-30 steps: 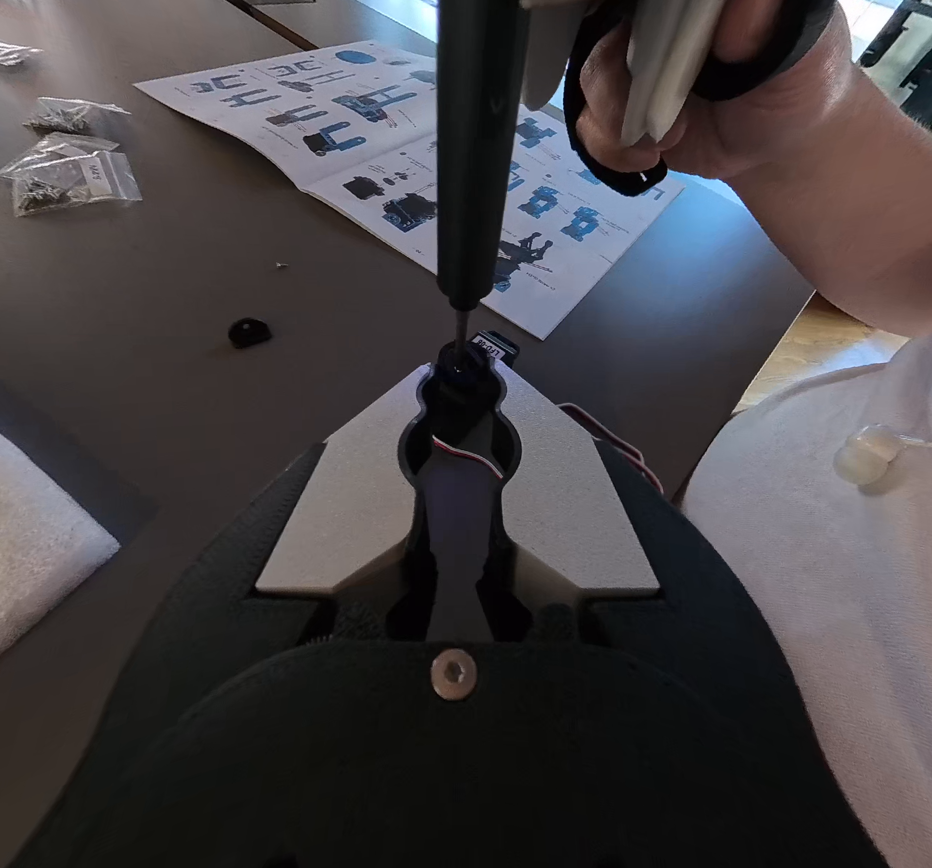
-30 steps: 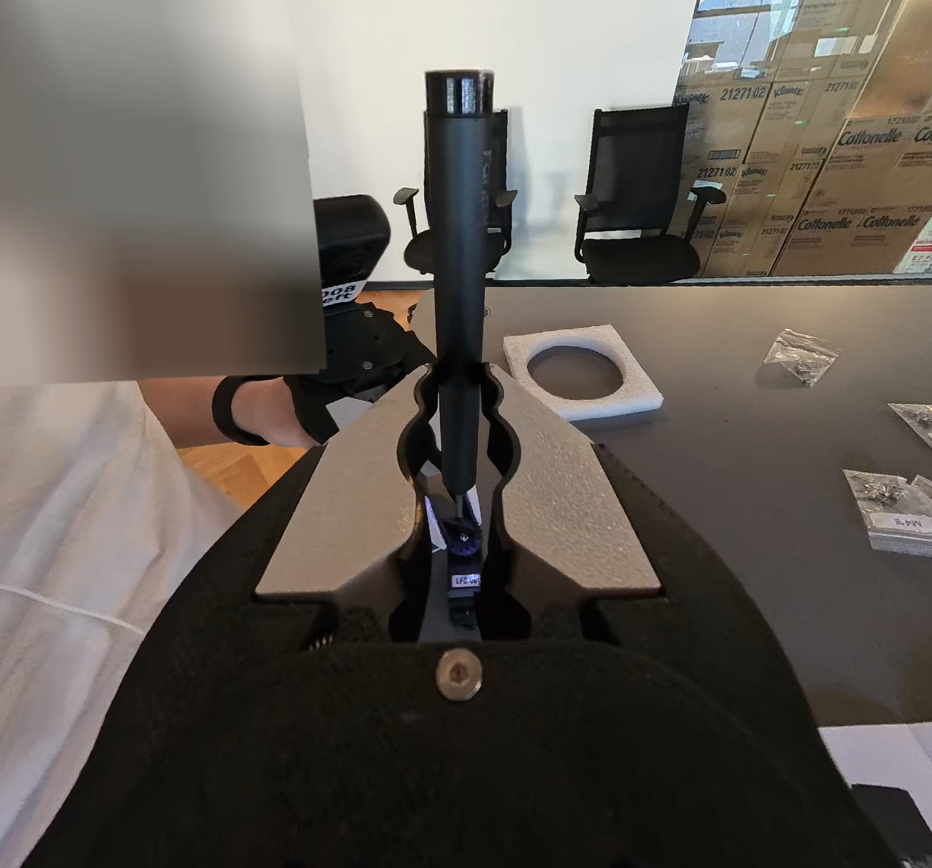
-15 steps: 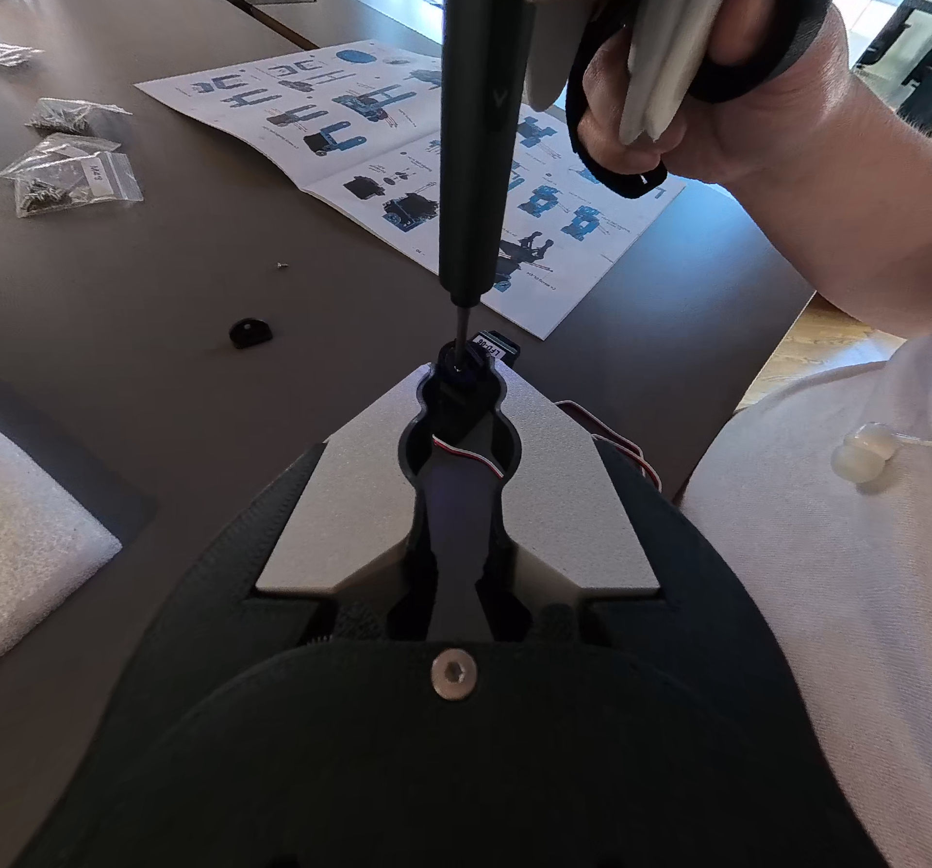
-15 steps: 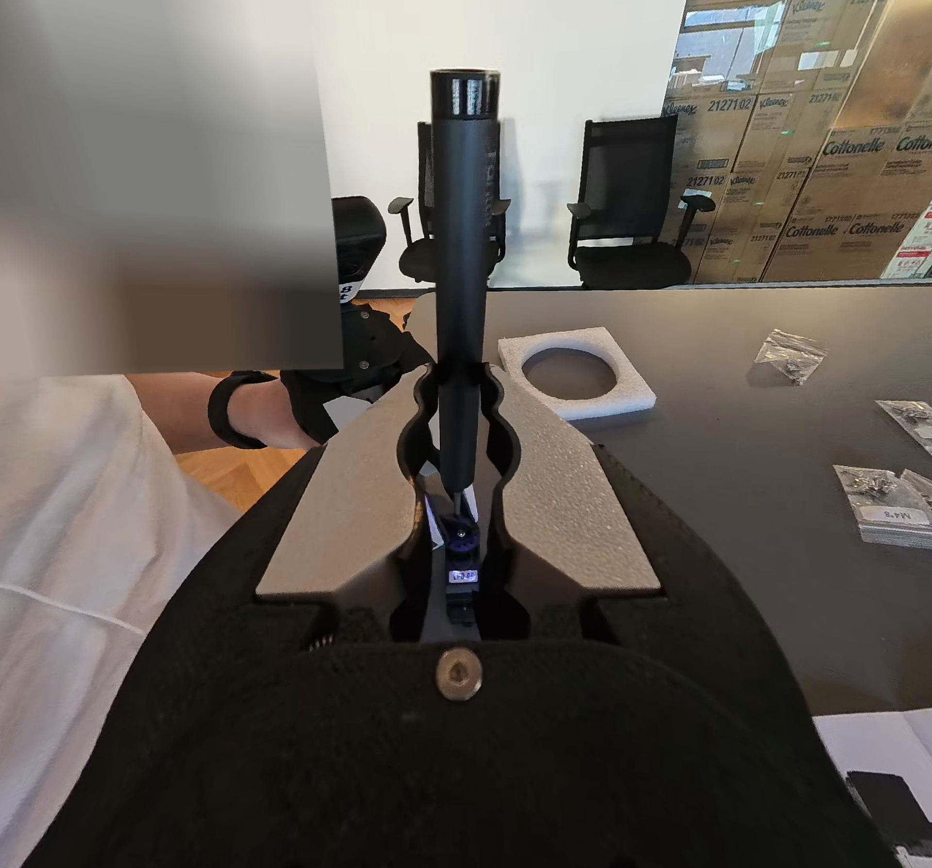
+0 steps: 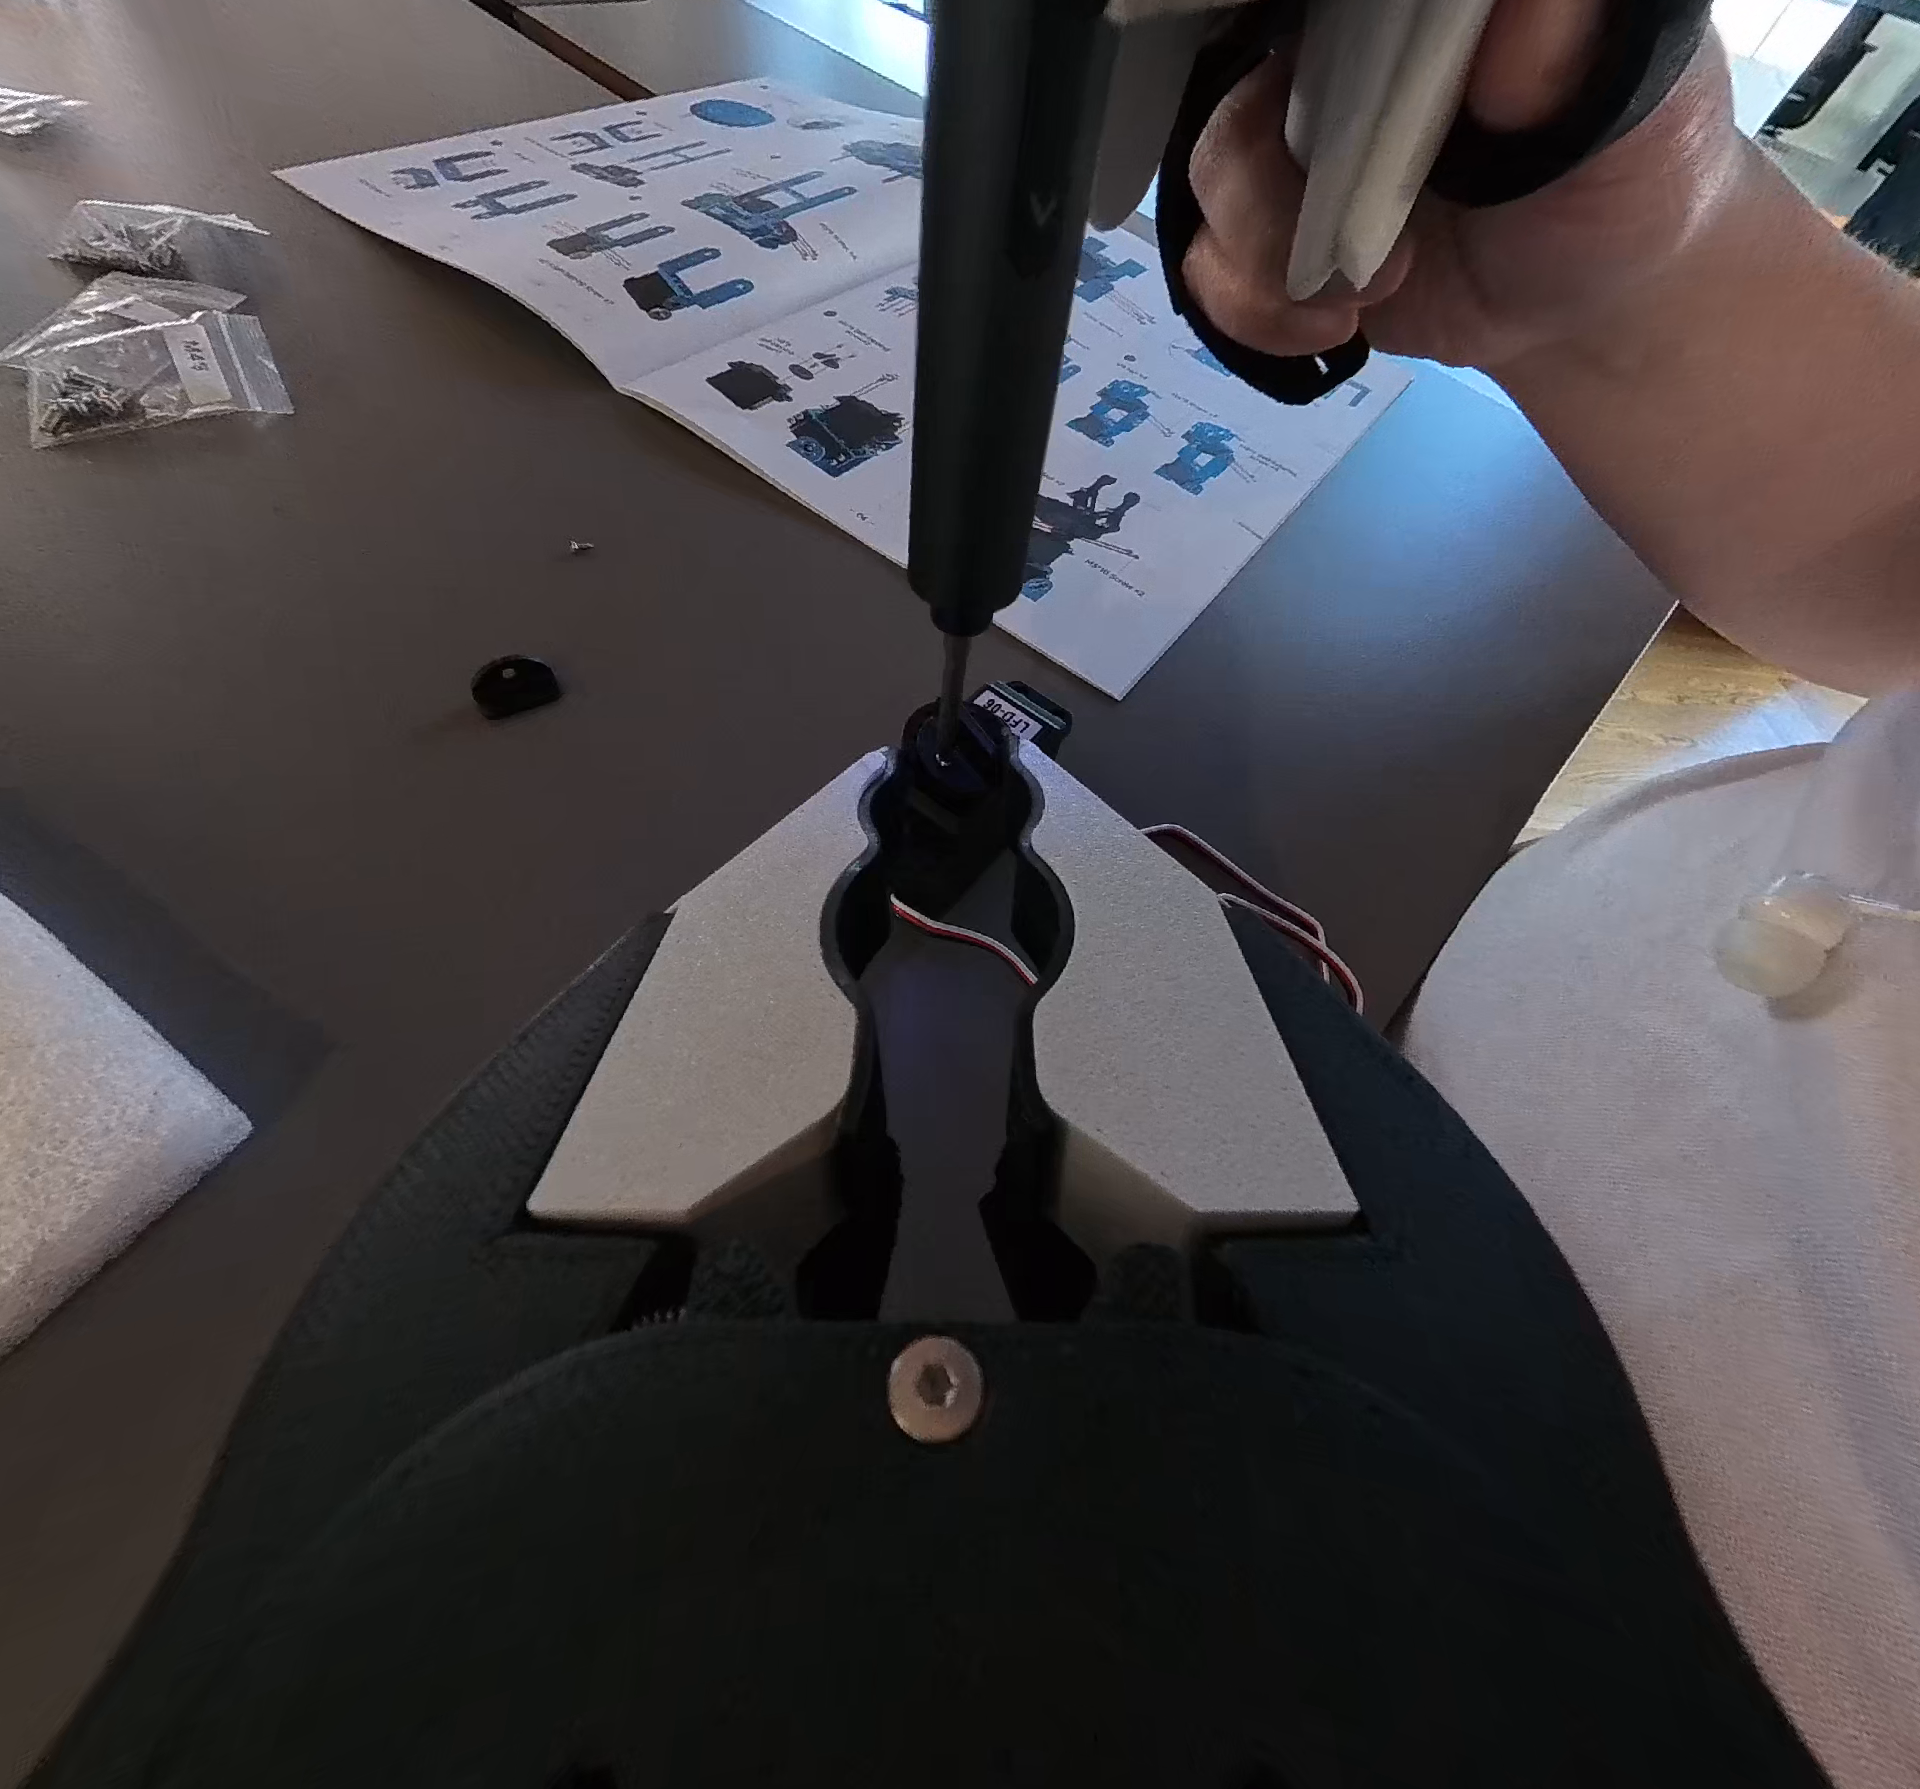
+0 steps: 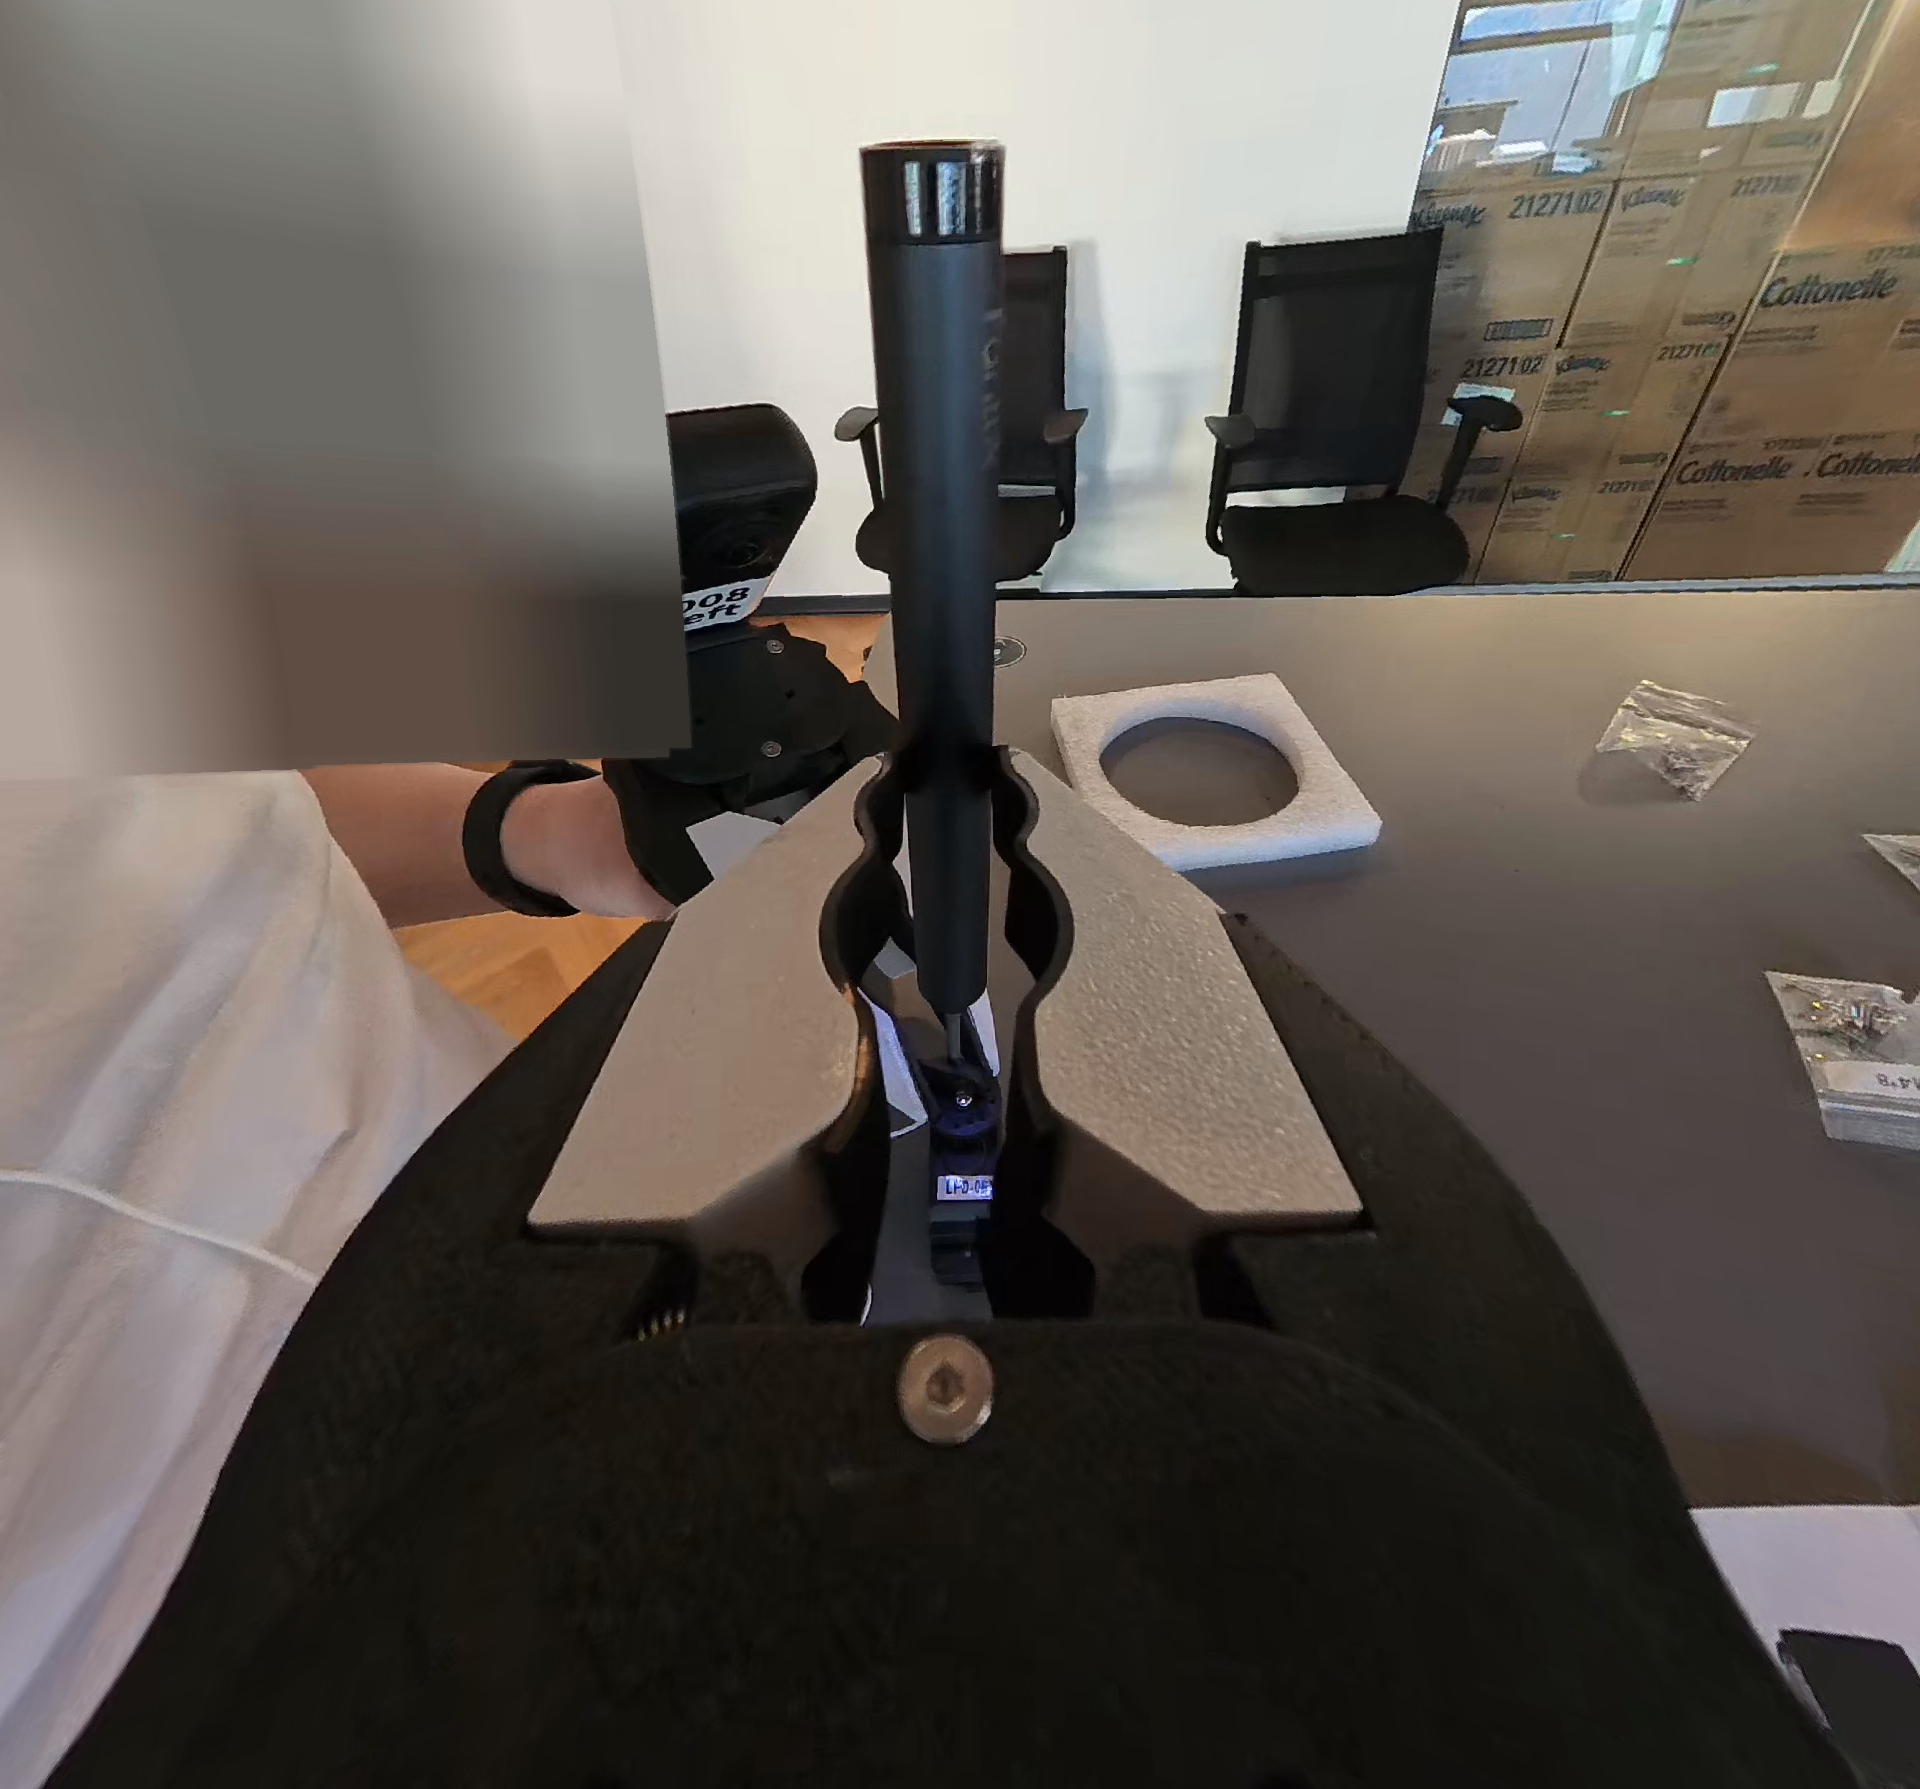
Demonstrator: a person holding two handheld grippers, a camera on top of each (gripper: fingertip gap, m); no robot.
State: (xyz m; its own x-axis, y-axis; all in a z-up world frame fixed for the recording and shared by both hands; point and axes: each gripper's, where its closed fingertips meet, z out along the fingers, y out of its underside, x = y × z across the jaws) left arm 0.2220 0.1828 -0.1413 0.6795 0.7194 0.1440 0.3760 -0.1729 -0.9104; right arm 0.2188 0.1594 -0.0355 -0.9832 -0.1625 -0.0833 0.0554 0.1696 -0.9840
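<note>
My left gripper (image 5: 951, 783) is shut on a small black servo motor (image 5: 1023, 713) with a dark round horn (image 5: 951, 752) on top and red-white-black wires (image 5: 1247, 892) trailing right. My right gripper (image 6: 943, 783) is shut on a black pen-shaped electric screwdriver (image 6: 940, 513), held upright. Its thin bit rests on the screw at the centre of the horn (image 6: 964, 1105). The screwdriver (image 5: 997, 285) comes down from above in the left wrist view, with the hand (image 5: 1455, 212) that holds the right gripper beside it. The servo (image 6: 964, 1194) shows low between the right fingers.
An open instruction booklet (image 5: 727, 285) lies on the dark table (image 5: 364, 544) beyond the servo. A small black part (image 5: 514, 687) and a loose screw (image 5: 580, 546) lie left. Bags of screws (image 5: 145, 373) sit far left. White foam with a round hole (image 6: 1210, 768) lies behind. The table edge runs right.
The screwdriver has tilted and shifted slightly while its bit stays on the horn. Both grippers keep their hold and the servo has not moved.
</note>
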